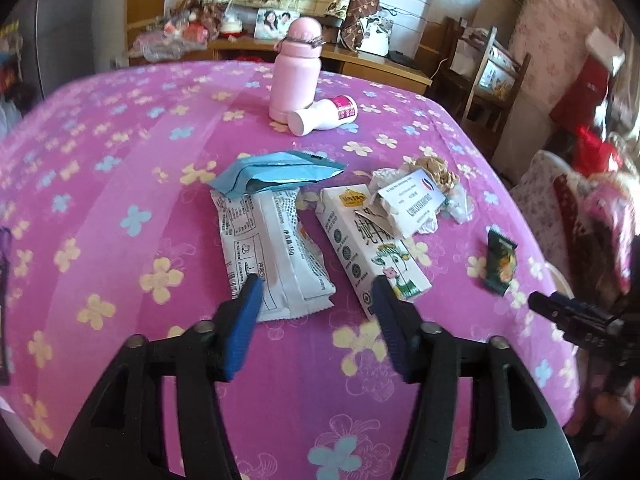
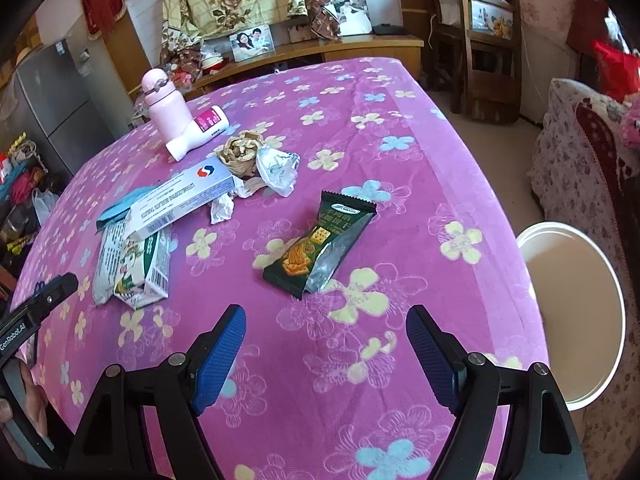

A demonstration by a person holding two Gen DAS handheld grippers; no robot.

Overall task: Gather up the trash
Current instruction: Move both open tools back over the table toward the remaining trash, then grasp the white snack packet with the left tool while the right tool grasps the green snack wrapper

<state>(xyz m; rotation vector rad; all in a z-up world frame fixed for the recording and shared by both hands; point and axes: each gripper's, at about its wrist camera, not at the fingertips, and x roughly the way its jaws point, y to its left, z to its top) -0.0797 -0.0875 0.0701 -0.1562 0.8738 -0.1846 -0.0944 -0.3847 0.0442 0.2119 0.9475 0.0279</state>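
In the left wrist view, the left gripper point(image 1: 316, 284) stands half open with nothing between its jaws, hovering over a white snack wrapper point(image 1: 272, 252) and a milk carton point(image 1: 372, 248) at frame centre. In the right wrist view, the right gripper point(image 2: 324, 316) gapes wide and empty below a dark green cracker wrapper point(image 2: 320, 240) at centre; a white bin point(image 2: 576, 312) sits at the right edge.

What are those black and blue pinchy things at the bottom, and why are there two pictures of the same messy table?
They are claws that a person holds, one in each hand, each with a camera looking along it. One picture looks past the left claw, the other past the right claw. Both claws are open and hold nothing. On the flowery pink cloth lies trash: a white wrapper, a milk carton, a green cracker wrapper. A pink bottle stands behind. Beside the table waits a white bin.
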